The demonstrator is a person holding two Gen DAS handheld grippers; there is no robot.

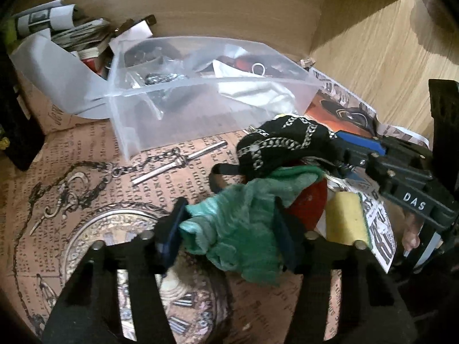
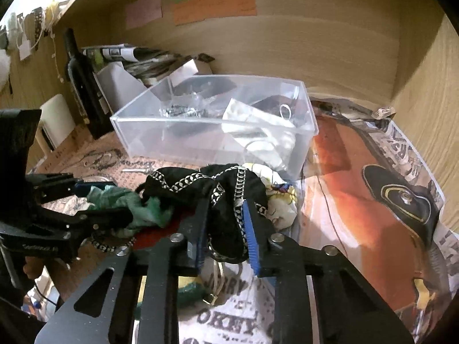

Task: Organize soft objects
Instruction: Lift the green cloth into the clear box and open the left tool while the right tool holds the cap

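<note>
My left gripper (image 1: 229,229) is shut on a crumpled green cloth (image 1: 243,223), which also shows in the right wrist view (image 2: 129,203). My right gripper (image 2: 226,223) is shut on a black cloth with a silver chain print (image 2: 209,189); the left wrist view shows it (image 1: 284,143) with the right gripper (image 1: 338,149) coming in from the right. A white and yellow soft item (image 2: 278,200) lies just behind the black cloth. A yellow sponge (image 1: 344,218) lies to the right of the green cloth. A red item (image 1: 309,200) lies under the cloths.
A clear plastic box (image 2: 172,132) with small items stands behind the cloths. A white holder of papers (image 2: 114,83) and a dark bottle (image 2: 80,80) stand at the back left. Printed paper (image 1: 86,172) lines the shelf. Wooden walls (image 2: 287,51) close the back and right.
</note>
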